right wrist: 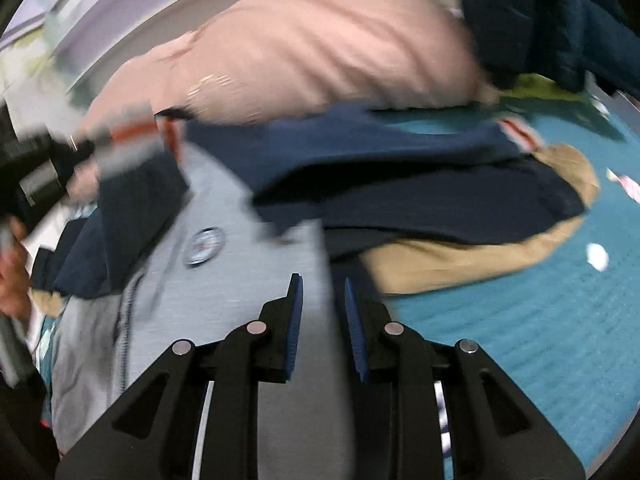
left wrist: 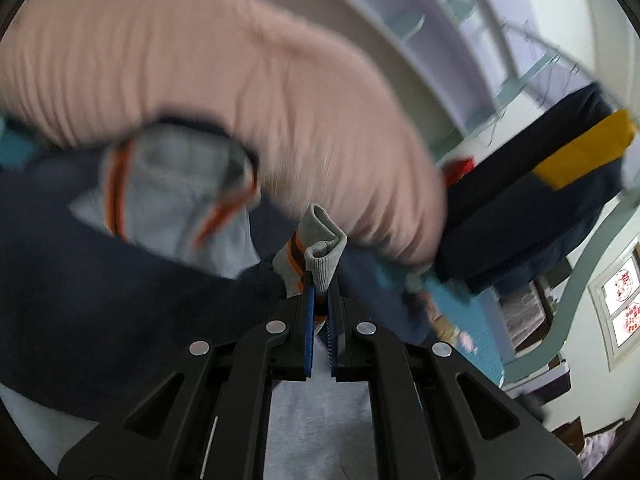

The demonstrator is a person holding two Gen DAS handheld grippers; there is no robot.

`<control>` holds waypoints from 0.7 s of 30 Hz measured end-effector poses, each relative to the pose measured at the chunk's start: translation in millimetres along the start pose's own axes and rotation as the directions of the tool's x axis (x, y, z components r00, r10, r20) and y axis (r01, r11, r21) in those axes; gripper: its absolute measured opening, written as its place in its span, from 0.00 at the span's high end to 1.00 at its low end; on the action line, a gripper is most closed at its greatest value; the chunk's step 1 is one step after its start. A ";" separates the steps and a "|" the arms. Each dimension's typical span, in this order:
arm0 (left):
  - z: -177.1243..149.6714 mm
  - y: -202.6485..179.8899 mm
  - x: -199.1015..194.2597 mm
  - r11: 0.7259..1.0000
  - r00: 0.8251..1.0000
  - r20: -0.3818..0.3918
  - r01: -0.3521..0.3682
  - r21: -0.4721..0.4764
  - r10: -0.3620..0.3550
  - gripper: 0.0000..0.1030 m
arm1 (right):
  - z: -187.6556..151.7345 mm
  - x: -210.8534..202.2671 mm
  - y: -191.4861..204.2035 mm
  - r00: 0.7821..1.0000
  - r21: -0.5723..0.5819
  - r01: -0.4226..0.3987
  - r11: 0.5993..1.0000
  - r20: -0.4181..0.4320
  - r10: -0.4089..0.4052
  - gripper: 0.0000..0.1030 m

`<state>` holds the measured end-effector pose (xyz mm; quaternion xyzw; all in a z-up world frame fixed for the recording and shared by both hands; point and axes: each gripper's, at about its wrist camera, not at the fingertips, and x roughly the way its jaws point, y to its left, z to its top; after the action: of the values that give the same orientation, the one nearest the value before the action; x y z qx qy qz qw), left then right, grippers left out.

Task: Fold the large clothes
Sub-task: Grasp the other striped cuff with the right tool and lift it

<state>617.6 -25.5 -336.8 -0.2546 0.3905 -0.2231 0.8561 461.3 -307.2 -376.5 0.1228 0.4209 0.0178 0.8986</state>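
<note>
The left gripper (left wrist: pixel 320 300) pinches the grey ribbed, orange-striped cuff (left wrist: pixel 322 252) of the grey-and-navy sweatshirt (right wrist: pixel 224 216), probably to carry the sleeve across. The right gripper (right wrist: pixel 320 300) hovers narrowly parted, empty, above its grey front.

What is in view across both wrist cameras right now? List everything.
Grey and navy jacket: one, orange-trimmed ribbed cuff, round chest badge, spread on the cover.
Pink garment: one, bunched behind the jacket.
Tan garment: one, under the jacket's navy part.
Dark navy garment: one, yellow patch, right of the pink one.
Teal cover: one, beneath the clothes.
Left gripper: shut on the jacket's grey cuff.
Right gripper: jaws apart above the grey fabric, not gripping.
Person's hand: left edge of the right wrist view.
</note>
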 end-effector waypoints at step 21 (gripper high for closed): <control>-42.7 -8.6 36.6 0.994 0.994 -0.067 -0.085 0.064 0.090 0.21 | 87.7 46.1 -189.2 0.977 0.656 -0.183 0.732 0.207 0.059 0.52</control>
<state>604.3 -64.6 -376.0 -0.2033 0.4239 -0.2059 0.8582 544.3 -502.3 -401.7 0.4662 0.3109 -0.0870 0.8237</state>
